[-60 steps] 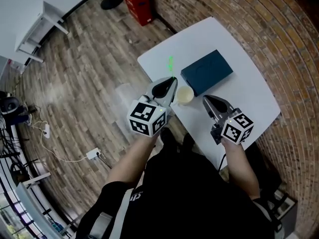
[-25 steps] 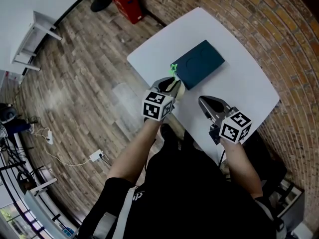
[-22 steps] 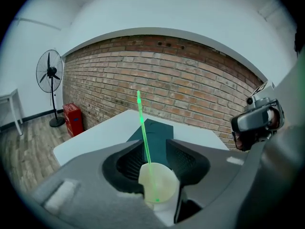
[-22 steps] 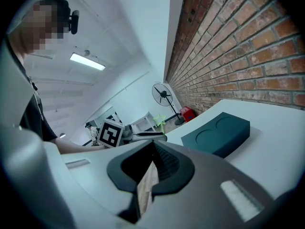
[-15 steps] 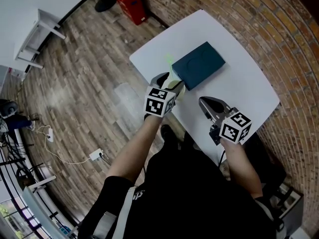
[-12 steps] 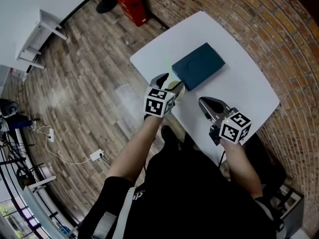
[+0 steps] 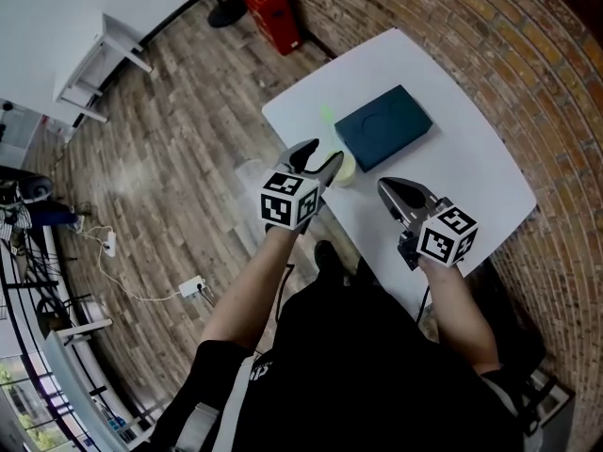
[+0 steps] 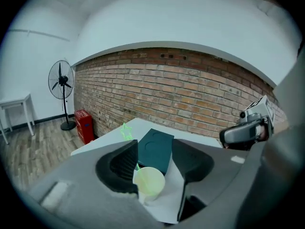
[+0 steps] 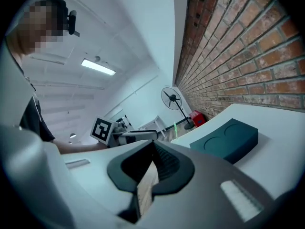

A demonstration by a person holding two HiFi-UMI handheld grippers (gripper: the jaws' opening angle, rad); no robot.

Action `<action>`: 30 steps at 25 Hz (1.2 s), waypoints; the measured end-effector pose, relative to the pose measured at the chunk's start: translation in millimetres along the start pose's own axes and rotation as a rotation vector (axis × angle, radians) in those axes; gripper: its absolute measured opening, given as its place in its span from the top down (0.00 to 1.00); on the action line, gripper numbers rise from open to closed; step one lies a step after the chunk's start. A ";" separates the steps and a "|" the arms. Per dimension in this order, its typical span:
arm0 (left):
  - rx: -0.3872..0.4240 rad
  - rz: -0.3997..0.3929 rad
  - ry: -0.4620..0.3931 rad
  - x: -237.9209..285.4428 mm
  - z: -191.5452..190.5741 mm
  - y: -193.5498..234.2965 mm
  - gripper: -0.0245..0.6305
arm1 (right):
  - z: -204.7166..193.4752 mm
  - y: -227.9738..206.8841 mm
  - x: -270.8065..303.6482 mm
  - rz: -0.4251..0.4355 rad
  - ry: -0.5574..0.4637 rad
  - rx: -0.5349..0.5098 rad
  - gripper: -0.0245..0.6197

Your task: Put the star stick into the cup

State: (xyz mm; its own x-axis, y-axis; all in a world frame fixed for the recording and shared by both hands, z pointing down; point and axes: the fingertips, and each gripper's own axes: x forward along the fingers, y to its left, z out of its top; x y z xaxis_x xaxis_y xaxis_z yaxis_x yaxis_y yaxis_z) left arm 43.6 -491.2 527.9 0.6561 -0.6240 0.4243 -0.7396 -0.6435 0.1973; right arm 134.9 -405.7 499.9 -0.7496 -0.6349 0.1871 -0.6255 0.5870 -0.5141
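The step in hand is judged to be the taking away of the left claw (image 7: 322, 154) after the release. It is best done by a straight lift, up and back along the line of the stick. The jaws should be kept wide, so that no pad is caught on the star. The cup looks light and is stood near the bench edge, so a sideways brush is to be avoided, because the cup could be tipped easily.

The left claw is seen open. Its jaws have just been opened wide and then drawn in a little, and nothing is squeezed between the pads. Through the gap the cup (image 8: 150, 181) is seen lower down, close by the left jaw but not gripped. The star stick (image 8: 126, 130) is already placed in the cup. It is leaned toward the left jaw, with its star raised well above the rim. Whether the stem is touched by that jaw cannot be told.

Just behind the cup a dark box (image 8: 155, 149) is laid on the white bench (image 7: 471, 168). The right claw (image 9: 151, 160) is held over the near part of the bench, apart from the cup. Its jaws are brought together with only a thin slit left, and nothing is held in them.
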 end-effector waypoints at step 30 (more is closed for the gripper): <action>0.111 0.156 -0.347 -183.5 139.2 97.2 0.95 | 154.6 69.1 70.4 -0.140 -0.139 -0.519 0.96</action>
State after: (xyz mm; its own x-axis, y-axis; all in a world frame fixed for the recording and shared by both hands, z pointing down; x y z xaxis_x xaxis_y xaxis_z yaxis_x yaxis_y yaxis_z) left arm -127.8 -500.9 346.2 0.5630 -0.8185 0.1143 -0.8261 -0.5613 0.0495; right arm 72.4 -487.5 348.2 -0.6382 -0.7641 0.0941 -0.7678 0.6407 -0.0054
